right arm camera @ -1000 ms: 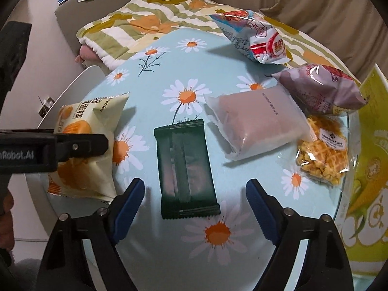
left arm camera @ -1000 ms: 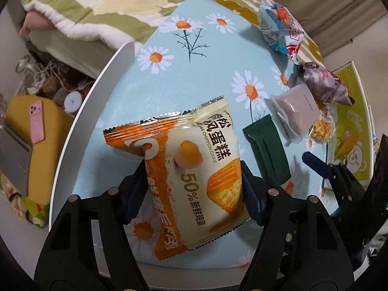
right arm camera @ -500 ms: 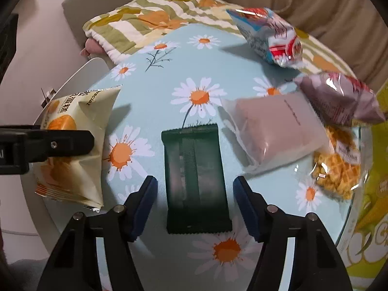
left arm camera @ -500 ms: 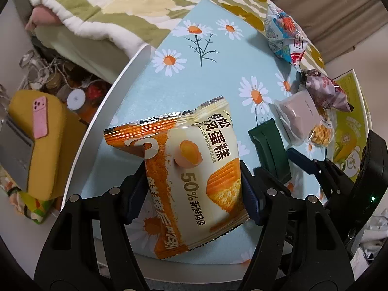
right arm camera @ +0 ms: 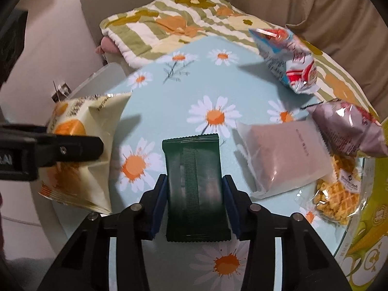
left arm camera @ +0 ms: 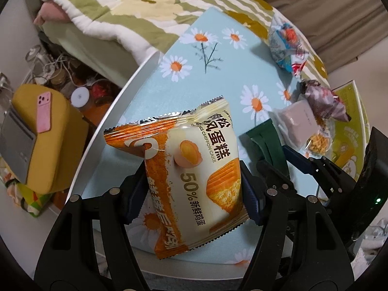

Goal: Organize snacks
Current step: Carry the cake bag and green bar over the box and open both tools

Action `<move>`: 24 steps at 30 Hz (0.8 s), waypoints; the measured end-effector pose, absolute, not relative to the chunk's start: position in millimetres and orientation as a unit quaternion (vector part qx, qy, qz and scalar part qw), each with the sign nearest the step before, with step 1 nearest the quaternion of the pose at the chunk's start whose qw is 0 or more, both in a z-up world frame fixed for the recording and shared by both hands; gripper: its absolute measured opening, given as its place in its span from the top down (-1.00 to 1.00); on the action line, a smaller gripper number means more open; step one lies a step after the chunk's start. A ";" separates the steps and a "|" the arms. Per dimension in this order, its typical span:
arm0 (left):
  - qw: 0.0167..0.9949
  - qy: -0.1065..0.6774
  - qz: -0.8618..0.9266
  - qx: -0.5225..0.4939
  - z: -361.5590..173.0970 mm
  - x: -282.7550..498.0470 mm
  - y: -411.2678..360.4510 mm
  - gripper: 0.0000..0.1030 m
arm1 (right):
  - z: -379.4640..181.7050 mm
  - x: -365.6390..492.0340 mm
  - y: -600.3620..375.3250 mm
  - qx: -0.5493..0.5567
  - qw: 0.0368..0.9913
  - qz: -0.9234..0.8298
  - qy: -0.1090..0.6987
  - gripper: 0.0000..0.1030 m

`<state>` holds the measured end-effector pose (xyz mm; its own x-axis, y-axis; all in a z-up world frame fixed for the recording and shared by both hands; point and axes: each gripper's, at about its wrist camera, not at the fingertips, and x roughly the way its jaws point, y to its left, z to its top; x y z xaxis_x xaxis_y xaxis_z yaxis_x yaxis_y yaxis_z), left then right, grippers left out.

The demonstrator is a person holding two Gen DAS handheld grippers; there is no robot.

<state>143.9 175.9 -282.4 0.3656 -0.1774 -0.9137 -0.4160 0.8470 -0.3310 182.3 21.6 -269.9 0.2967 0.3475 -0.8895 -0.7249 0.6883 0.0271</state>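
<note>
Left gripper (left arm camera: 192, 197) pinches the orange-and-cream chiffon cake packet (left arm camera: 191, 169), dead centre of the left wrist view, lifted above the daisy tablecloth (left arm camera: 218, 77). Over on the right wrist view, the right gripper (right arm camera: 195, 194) has both blue pads against the sides of the dark green packet (right arm camera: 195, 181), lower middle of frame. To its right, a pale pink pouch (right arm camera: 283, 155); a waffle bag (right arm camera: 337, 198) touches it at the right edge.
</note>
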 end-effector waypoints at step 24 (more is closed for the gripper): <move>0.892 0.415 -0.092 -0.155 -101.8 248.8 60.3 -0.26 | -71.3 224.5 -139.2 -0.022 0.896 0.222 0.385 0.20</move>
<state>248.8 60.3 -101.8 0.6379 -0.2924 -0.7124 0.0356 0.9353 -0.3520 224.5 -139.2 -71.3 0.6049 0.3811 -0.6992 -0.4147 0.9003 0.1320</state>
